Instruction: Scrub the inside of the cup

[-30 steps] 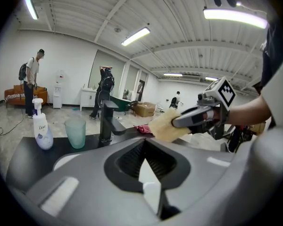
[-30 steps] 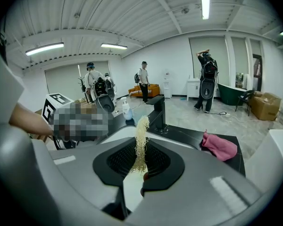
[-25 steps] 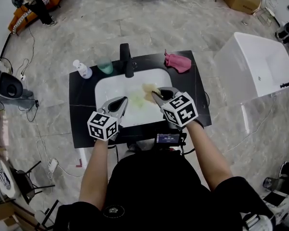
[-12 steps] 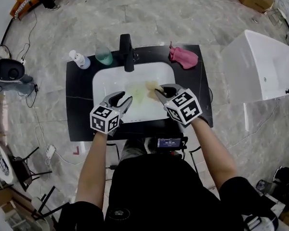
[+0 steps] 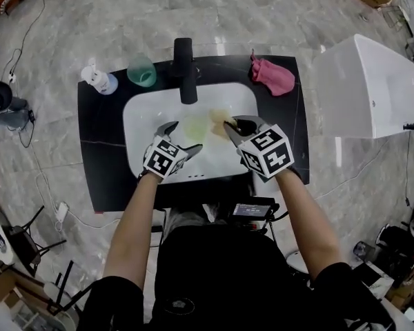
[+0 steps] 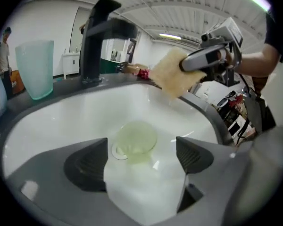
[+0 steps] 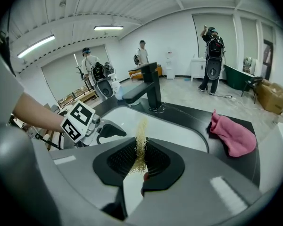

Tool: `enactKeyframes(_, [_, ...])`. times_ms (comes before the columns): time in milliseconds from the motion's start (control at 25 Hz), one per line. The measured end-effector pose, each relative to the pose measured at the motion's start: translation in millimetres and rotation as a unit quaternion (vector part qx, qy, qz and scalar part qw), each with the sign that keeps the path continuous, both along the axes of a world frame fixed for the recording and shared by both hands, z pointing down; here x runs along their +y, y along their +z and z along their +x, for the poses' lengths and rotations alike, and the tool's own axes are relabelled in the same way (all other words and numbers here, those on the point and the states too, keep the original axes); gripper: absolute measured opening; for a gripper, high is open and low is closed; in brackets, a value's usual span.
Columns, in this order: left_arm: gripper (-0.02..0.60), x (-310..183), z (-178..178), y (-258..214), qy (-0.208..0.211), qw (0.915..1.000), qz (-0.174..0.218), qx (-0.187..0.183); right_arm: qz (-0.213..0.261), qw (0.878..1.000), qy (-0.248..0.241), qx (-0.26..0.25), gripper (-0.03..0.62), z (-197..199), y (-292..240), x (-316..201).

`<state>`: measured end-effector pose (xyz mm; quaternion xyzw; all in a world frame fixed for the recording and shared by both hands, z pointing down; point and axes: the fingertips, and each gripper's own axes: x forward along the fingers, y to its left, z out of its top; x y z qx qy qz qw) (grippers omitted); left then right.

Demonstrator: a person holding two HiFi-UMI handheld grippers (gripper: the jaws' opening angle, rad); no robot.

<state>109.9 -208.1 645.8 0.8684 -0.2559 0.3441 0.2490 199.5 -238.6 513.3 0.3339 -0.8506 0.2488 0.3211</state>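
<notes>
Long white ceiling strip lamps [image 7: 108, 28] above the glossy white oval basin [image 5: 141, 116] give bright, even light. Shadows are faint. Gripper views bend and darken at the edges.

Basin [image 5: 142, 116] open around cup [image 5: 196, 127]; faucet [image 5: 185, 71] overhangs rear.

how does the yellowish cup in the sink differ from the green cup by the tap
Colour: the pale yellow-green translucent cup against the mint-green translucent cup. Place: the yellow-green cup sits in the white sink basin; the mint-green cup stands upright on the black counter. Both are see-through, and neither is held.
</notes>
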Motion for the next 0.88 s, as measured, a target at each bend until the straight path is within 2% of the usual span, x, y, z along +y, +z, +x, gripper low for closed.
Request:
enactKeyframes(240, [0.436, -1, 9, 50, 0.001, 0.9993, -0.037, 0.007, -0.021, 1.000, 0.014, 0.004, 0.043, -3, 19, -13])
enactKeyframes(480, [0.434, -17, 21, 68, -0.001, 0.9995, -0.013, 0.028, -0.040, 0.999, 0.024, 0.002, 0.043, -7, 33, -19])
enactKeyframes(640, [0.433, -17, 35, 67, 0.001, 0.9990, -0.017, 0.041, -0.049, 0.998, 0.028, 0.003, 0.043, -6, 39, -19])
enactKeyframes(720, [0.417, -16, 37, 67, 0.000, 0.9990, -0.015, 0.043, -0.051, 0.998, 0.028, 0.003, 0.043, -6, 40, -19])
enactKeyframes(760, [0.380, -17, 37, 67, -0.002, 0.9990, -0.012, 0.044, -0.052, 0.998, 0.028, 0.003, 0.043, -7, 41, -19])
enactKeyframes(880, [0.373, -16, 38, 67, 0.000, 0.9991, -0.008, 0.042, -0.053, 0.998, 0.027, 0.003, 0.043, -7, 41, -19])
